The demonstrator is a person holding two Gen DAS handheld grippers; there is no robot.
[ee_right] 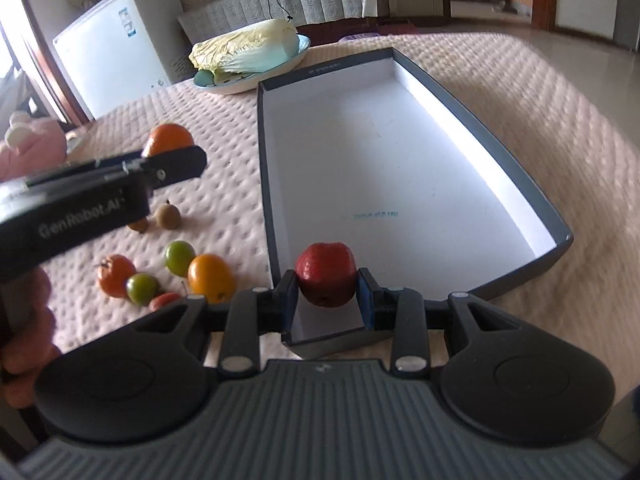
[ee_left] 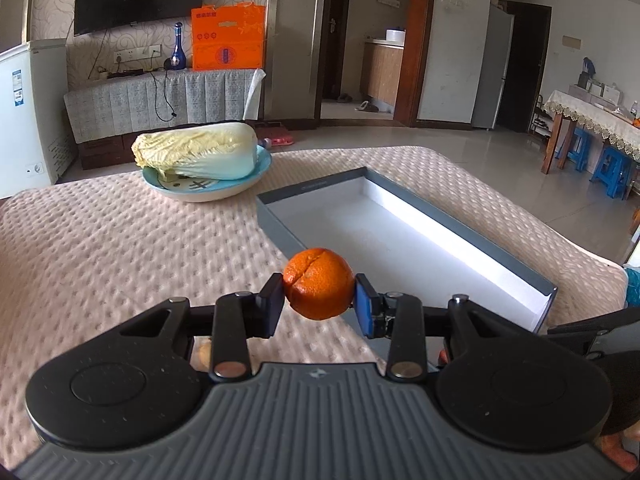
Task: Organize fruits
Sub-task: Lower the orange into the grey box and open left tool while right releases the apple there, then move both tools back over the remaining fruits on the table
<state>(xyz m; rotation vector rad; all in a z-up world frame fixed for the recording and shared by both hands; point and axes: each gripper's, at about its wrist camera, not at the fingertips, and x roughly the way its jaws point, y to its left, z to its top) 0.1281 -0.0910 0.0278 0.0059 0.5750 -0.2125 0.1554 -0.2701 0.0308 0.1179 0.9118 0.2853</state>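
My left gripper is shut on an orange tangerine and holds it above the table, just left of the grey box's near corner. The grey box has a white inside and holds nothing. My right gripper is shut on a red apple over the near end of the box. In the right wrist view the left gripper shows at the left with its tangerine. Several small fruits lie on the cloth left of the box: an orange, green ones, a brown one.
A napa cabbage lies on a blue plate at the far side of the table, beyond the box. A pink textured cloth covers the table. A white freezer stands beyond the far left table edge.
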